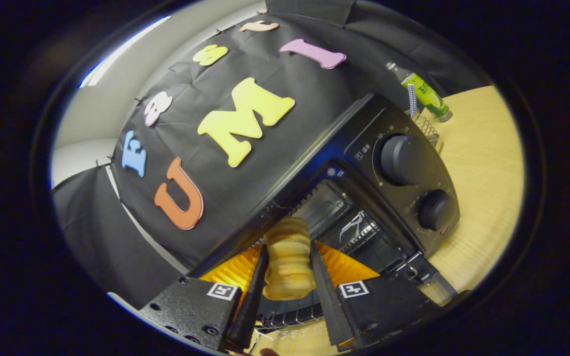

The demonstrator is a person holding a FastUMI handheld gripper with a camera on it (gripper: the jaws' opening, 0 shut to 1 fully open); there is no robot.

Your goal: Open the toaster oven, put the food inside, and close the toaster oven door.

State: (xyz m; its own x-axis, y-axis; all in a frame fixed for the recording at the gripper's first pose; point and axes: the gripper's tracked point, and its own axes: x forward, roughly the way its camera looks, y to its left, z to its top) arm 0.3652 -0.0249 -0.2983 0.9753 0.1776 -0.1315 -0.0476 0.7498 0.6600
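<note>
Bread (289,262) pinched between jaws

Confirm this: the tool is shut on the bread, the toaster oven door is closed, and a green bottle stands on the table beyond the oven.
One detail is off: the door is open, not closed. The gripper view shows the toaster oven with its cavity and wire rack exposed. The rest holds: the tool is shut on the bread, a finger pressing each side, and the green bottle stands on the table beyond the oven.
</note>
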